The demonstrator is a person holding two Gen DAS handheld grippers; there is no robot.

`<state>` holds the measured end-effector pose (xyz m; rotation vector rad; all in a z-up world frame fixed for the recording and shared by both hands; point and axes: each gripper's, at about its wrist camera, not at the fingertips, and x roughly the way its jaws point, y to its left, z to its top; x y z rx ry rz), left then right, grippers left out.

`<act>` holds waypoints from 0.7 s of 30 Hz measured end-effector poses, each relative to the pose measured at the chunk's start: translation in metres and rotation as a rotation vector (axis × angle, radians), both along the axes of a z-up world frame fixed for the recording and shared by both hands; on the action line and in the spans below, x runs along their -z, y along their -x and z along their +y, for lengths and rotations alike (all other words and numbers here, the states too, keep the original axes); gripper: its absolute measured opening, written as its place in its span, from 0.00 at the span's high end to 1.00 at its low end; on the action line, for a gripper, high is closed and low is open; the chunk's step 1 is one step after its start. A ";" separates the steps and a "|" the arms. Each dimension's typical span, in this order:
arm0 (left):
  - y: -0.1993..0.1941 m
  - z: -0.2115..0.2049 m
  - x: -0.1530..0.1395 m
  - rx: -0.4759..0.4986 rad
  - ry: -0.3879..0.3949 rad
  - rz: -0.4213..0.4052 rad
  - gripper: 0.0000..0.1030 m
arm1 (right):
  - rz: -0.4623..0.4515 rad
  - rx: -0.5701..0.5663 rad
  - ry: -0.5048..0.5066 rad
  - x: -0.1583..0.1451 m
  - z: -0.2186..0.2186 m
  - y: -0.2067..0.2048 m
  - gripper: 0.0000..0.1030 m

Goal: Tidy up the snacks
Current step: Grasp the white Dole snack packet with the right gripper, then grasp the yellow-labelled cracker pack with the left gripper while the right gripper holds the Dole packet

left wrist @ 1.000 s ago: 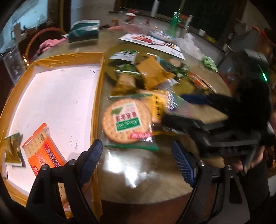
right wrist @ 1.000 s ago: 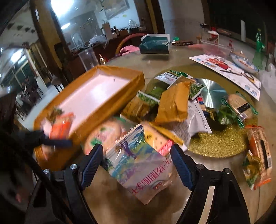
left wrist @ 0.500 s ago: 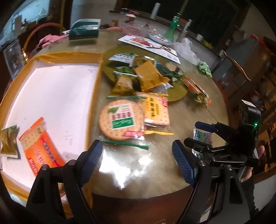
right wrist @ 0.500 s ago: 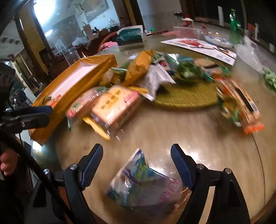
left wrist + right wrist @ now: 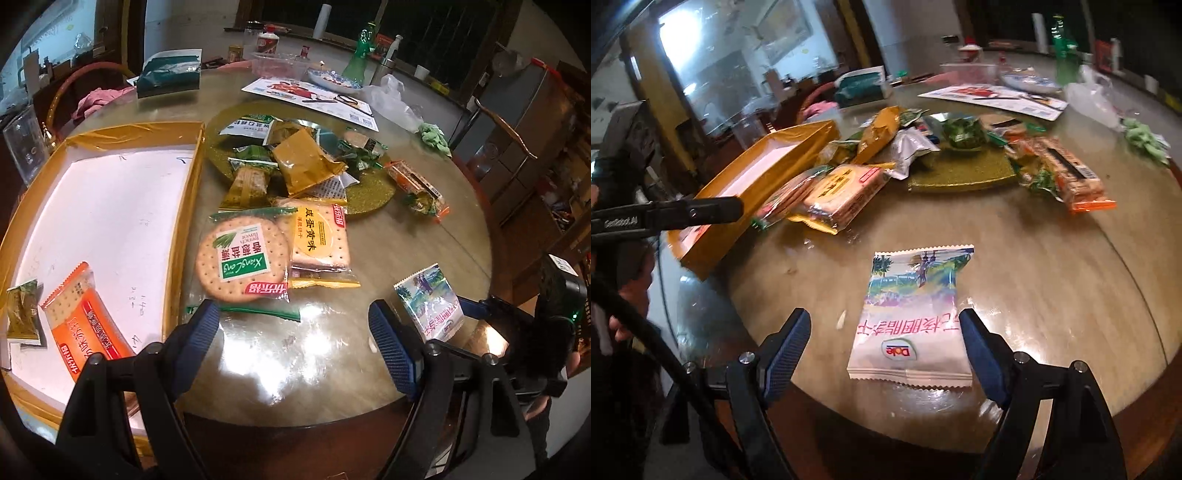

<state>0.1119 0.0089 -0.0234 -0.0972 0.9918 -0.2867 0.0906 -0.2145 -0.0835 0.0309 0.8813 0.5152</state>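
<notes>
Right wrist view showed the Dole packet dragged clear of the snack pile, lying flat near the table edge between the released right gripper; ready for a clean grasp toward the tray

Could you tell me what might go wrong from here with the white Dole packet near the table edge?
1. The Dole packet lies flat near the table's rim, between the open right gripper; a clumsy grasp might nudge it off.
2. Lying flat, it may slide rather than lift.
3. Carrying it to the yellow tray means crossing the round cracker pack and the left gripper, which it could bump.
</notes>
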 end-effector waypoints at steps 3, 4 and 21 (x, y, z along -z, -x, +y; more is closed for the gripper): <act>-0.001 -0.003 0.000 -0.011 -0.021 -0.002 0.19 | -0.020 0.083 0.080 0.005 0.007 0.000 0.23; -0.001 -0.004 0.000 -0.012 -0.023 -0.002 0.19 | -0.032 0.104 0.104 0.005 0.009 0.001 0.31; -0.094 -0.092 0.021 0.163 -0.271 0.069 0.19 | -0.033 0.409 0.077 0.005 -0.028 -0.001 0.43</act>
